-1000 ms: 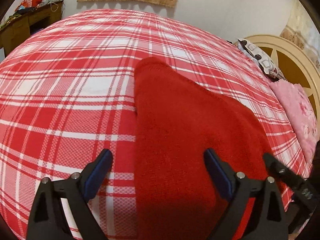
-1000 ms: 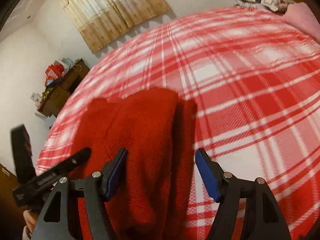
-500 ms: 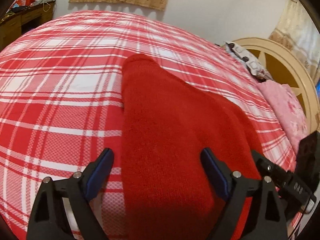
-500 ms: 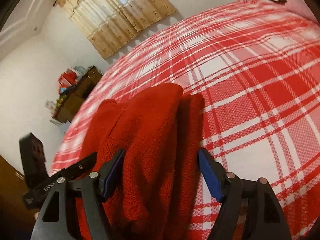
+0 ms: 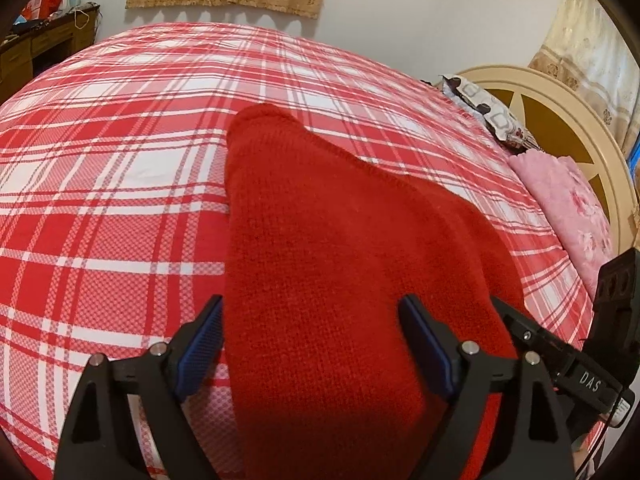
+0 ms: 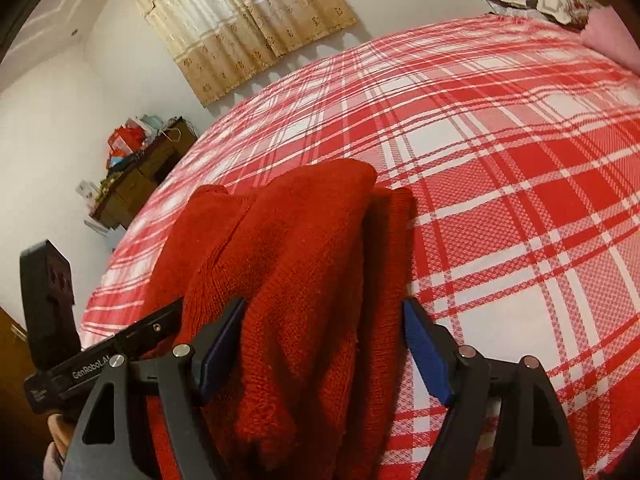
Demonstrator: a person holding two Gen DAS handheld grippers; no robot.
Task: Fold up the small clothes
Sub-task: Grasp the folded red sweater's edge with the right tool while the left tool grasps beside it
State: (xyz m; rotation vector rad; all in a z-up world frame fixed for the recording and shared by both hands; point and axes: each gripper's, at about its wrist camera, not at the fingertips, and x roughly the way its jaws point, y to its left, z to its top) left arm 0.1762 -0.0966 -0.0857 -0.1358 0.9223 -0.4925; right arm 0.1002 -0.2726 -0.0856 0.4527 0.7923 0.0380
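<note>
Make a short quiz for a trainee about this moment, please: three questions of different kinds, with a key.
1. True or false: the red knitted garment lies on a plain blue sheet.
2. Which lies nearest the cream headboard? A) pink blanket B) wooden desk C) beige curtain
3. Fill in: the right gripper has its jaws ____ around the garment's folds.

Key: 1 false, the bedsheet is red and white plaid; 2 A; 3 opening.
</note>
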